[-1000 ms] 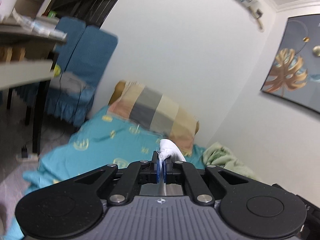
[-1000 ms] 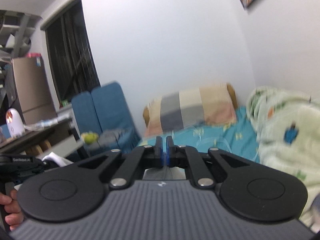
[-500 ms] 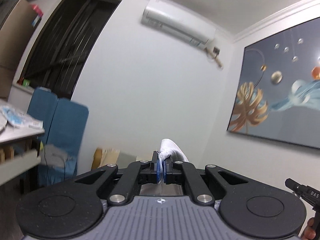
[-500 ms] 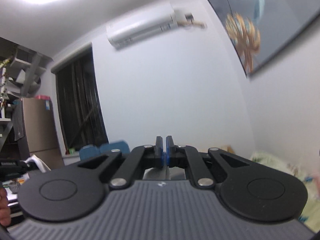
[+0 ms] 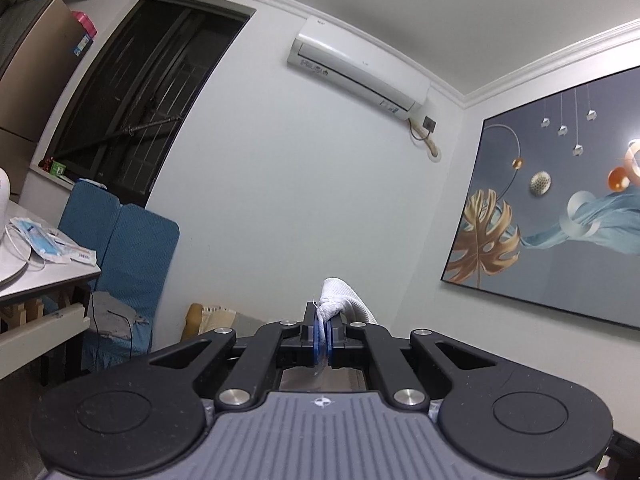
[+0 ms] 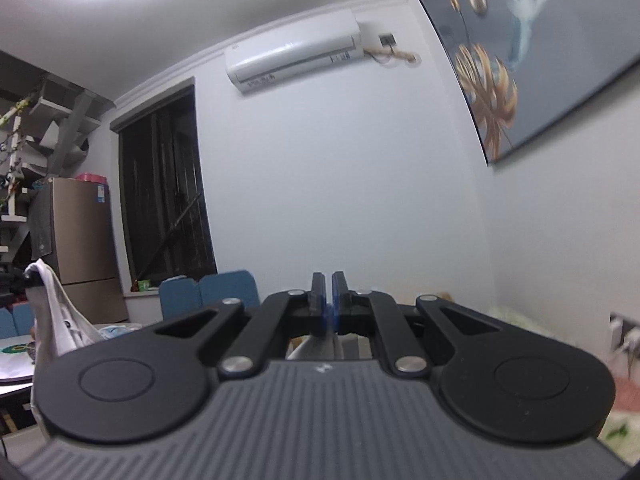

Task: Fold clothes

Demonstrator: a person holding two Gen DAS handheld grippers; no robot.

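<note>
No text can be read. The air conditioner (image 5: 360,68) carries a dark label strip and a small logo, the fridge (image 6: 86,232) a blue sticker, and the packets (image 5: 52,246) on the tabletop (image 5: 48,276) faint print, all too small.

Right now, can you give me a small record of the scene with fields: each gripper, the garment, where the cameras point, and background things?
left gripper: shut on a bunched edge of the white garment
right gripper: shut; pale fabric shows below the fingers, grip itself unclear
garment: hangs down from the left gripper, seen at left in the right wrist view
camera aim: both tilted up at the wall
background: air conditioner, dark window, framed picture, blue chair
</note>
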